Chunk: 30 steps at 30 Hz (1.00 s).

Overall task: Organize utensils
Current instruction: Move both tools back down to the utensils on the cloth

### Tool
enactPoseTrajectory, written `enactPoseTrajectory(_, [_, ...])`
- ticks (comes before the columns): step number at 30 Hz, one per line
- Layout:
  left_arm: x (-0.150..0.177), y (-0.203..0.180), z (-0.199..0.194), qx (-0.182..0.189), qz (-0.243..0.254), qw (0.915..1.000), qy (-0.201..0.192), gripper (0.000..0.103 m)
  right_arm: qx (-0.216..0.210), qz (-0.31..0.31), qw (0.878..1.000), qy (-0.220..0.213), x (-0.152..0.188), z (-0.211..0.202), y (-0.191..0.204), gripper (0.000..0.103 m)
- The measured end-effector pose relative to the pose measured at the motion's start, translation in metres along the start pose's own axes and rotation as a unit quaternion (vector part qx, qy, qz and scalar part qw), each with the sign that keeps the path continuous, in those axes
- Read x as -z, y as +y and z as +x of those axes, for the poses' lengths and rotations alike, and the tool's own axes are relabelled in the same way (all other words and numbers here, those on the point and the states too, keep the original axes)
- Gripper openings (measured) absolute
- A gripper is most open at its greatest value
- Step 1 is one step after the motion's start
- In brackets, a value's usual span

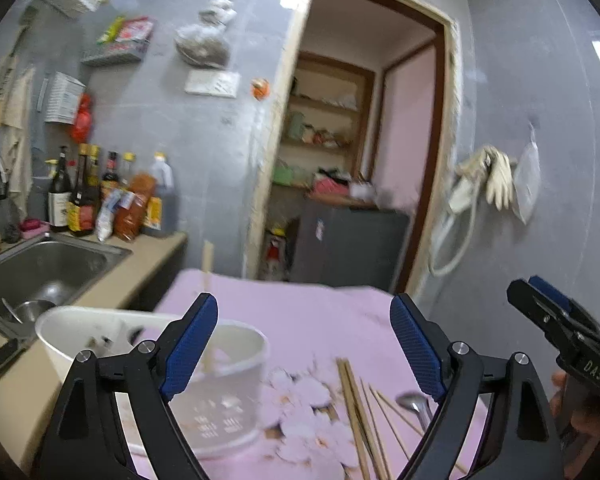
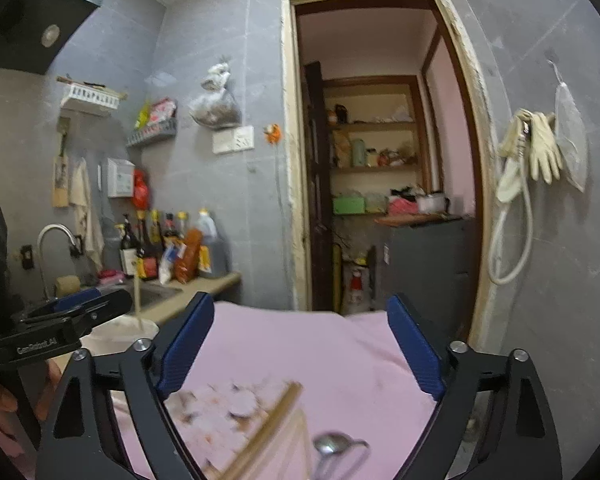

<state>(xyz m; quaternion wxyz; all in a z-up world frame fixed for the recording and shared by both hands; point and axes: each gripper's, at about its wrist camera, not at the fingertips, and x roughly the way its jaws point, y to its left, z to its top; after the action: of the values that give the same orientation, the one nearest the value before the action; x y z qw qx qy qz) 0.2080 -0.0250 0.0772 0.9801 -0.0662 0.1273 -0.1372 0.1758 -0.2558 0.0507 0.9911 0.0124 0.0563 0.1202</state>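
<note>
A white utensil holder (image 1: pixel 228 380) stands at the left edge of a pink flowered cloth (image 1: pixel 320 320), with one chopstick (image 1: pixel 208 264) upright in it. Loose wooden chopsticks (image 1: pixel 358 412) and a metal spoon (image 1: pixel 414 402) lie on the cloth to its right. My left gripper (image 1: pixel 303 304) hangs open over the holder and cloth, with nothing between its fingers. My right gripper (image 2: pixel 300 302) is open too, above the chopsticks (image 2: pixel 268 428) and spoon (image 2: pixel 328 446), gripping nothing. Each gripper shows in the other's view: right gripper (image 1: pixel 526 286), left gripper (image 2: pixel 112 298).
A steel sink (image 1: pixel 40 264) with a tap and a row of sauce bottles (image 1: pixel 100 196) lie to the left on the beige counter. Beyond the cloth is an open doorway (image 2: pixel 380 160) to a storeroom. Gloves and a hose (image 2: pixel 540 152) hang on the right wall.
</note>
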Motion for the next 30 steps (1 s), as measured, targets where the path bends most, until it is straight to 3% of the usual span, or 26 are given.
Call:
enactPoseTrajectory(3, [0.013, -0.012, 0.013, 0.012, 0.011, 0.9993, 0.034, 0.085, 0.009, 0.009, 1.0, 0.022, 0.012, -0.001, -0.015, 0.101])
enactPoseTrajectory(11, [0.048, -0.03, 0.044, 0.023, 0.023, 0.992, 0.122, 0.085, 0.037, 0.011, 0.995, 0.095, 0.042, 0.006, -0.04, 0.102])
enactPoseTrajectory(21, [0.085, -0.044, 0.088, 0.013, 0.072, 0.9688, 0.237, 0.085, 0.064, -0.008, 0.972, 0.224, 0.08, 0.039, -0.055, 0.102])
enactPoseTrajectory(28, [0.093, -0.042, 0.111, 0.021, 0.062, 0.9561, 0.286, 0.084, 0.061, -0.005, 0.961, 0.269, 0.092, 0.053, -0.059, 0.101])
enactPoseTrajectory(30, [0.093, -0.04, 0.118, 0.024, 0.059, 0.9531, 0.296, 0.078, 0.059, -0.001, 0.958, 0.279, 0.095, 0.056, -0.061, 0.095])
